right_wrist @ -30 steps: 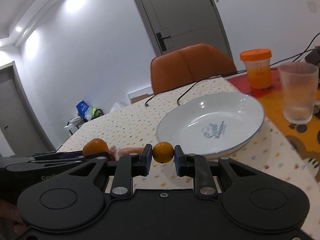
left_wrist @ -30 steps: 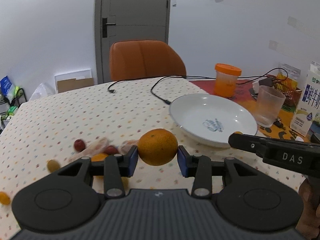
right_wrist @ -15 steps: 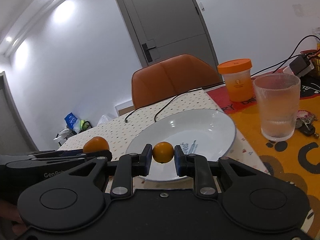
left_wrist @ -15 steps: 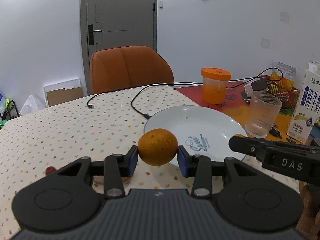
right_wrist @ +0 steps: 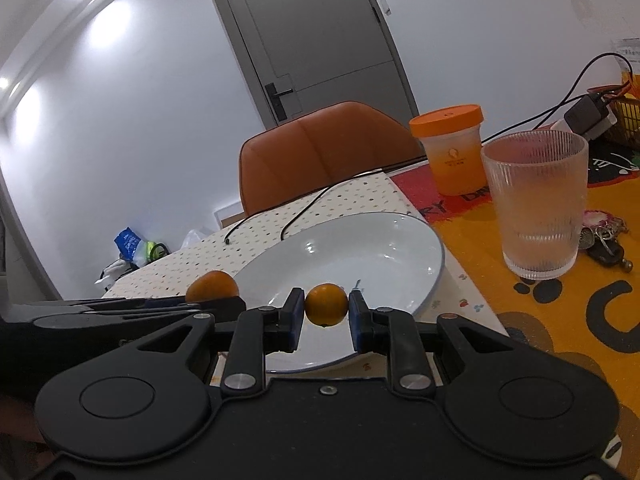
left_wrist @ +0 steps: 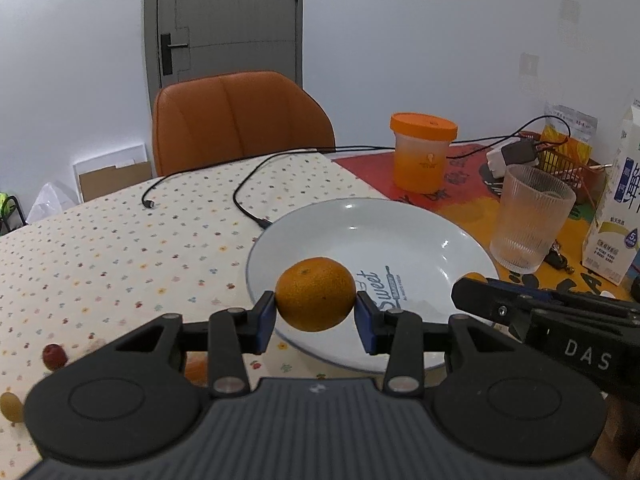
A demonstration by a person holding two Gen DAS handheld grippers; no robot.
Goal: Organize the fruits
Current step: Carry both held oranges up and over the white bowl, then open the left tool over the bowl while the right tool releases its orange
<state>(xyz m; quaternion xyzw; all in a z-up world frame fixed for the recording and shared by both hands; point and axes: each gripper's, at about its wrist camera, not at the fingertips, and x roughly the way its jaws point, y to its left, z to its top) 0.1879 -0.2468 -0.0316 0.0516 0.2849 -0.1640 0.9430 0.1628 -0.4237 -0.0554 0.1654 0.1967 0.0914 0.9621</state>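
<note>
My left gripper [left_wrist: 316, 318] is shut on a large orange mandarin [left_wrist: 315, 294], held just above the near rim of the white plate [left_wrist: 360, 232]. In the right wrist view my right gripper [right_wrist: 326, 318] is shut on a small round orange fruit [right_wrist: 326, 305], also over the plate's [right_wrist: 380, 248] near edge. The right gripper's black finger shows at the right of the left wrist view, with the small fruit [left_wrist: 474, 277] peeking above it. The mandarin [right_wrist: 212, 286] and the left gripper's fingers appear at the left of the right wrist view. The plate holds no fruit.
A red fruit [left_wrist: 53, 356], a yellow-green one [left_wrist: 10, 407] and an orange one [left_wrist: 196, 368] lie on the dotted tablecloth at left. Right of the plate stand a ribbed glass [left_wrist: 532, 220], an orange-lidded jar [left_wrist: 422, 152] and a milk carton [left_wrist: 618, 208]. Cables [left_wrist: 248, 184] and an orange chair [left_wrist: 240, 120] lie beyond.
Both grippers have carried their fruits toward and over the plate, the left moving right from the loose fruits. Neither grip has changed.
</note>
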